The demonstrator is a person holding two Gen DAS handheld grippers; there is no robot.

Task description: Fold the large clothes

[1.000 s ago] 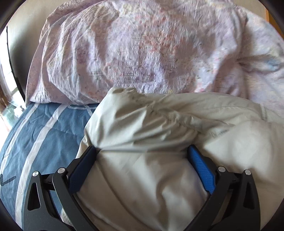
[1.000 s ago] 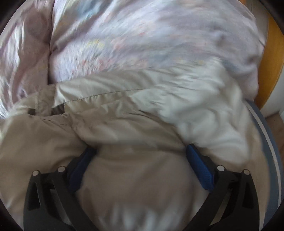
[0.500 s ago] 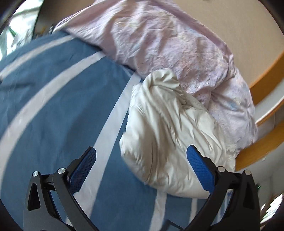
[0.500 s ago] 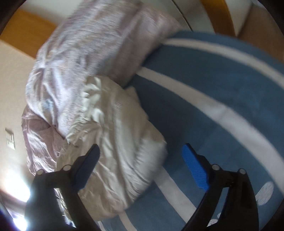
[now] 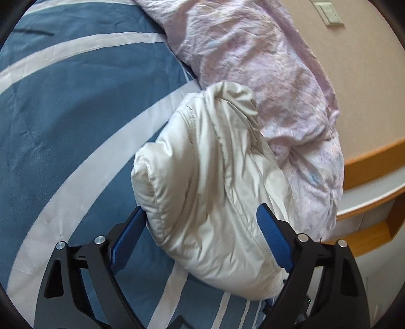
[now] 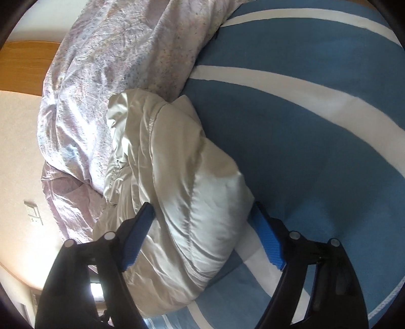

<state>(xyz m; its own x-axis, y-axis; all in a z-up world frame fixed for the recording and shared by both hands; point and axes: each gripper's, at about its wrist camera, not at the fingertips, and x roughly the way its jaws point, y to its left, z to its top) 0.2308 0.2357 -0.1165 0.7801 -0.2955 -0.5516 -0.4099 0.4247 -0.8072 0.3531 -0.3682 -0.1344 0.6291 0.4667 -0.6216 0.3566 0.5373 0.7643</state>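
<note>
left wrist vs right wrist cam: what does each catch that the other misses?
Left wrist only: the left gripper, jaws closing around the jacket's end, and a wooden-edged shelf.

Right wrist only: the right gripper, jaws also closing around the jacket, and a wooden headboard panel.

Both: the bundled cream jacket on the blue striped bedspread, against the rumpled pink duvet, plus a wall switch plate.

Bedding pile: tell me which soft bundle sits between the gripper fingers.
The cream padded jacket, plain and shiny. The lilac floral duvet lies behind it, against the wall.
</note>
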